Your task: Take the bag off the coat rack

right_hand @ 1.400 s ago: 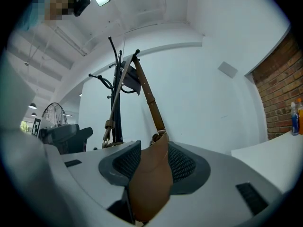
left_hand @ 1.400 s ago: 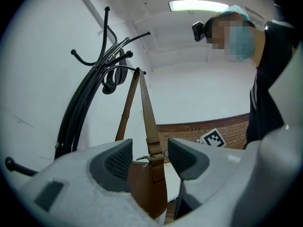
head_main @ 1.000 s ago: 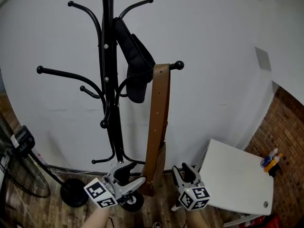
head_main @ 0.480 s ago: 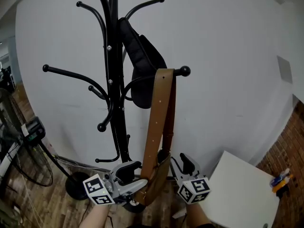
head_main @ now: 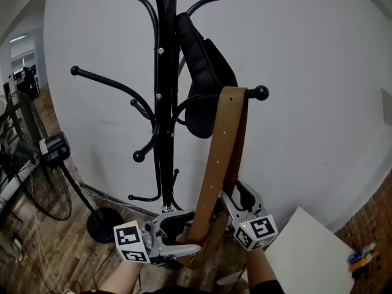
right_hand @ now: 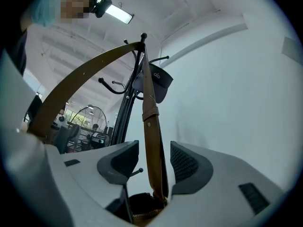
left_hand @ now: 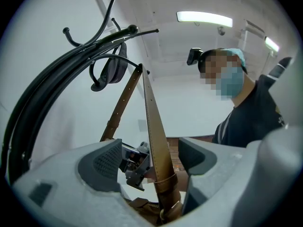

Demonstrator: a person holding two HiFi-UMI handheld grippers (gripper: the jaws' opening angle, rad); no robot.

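One strap (head_main: 220,158) hangs beside hook knob (head_main: 261,93).

Black cap (head_main: 207,84) hanging high, centre, against white wall (head_main: 318,90). Pedestal fan (head_main: 54,149) far left, its round base on wood floor (head_main: 55,256). White surface (head_main: 315,250) near right; brick wall (head_main: 384,219) beyond. Ceiling light (left_hand: 204,18) lit.
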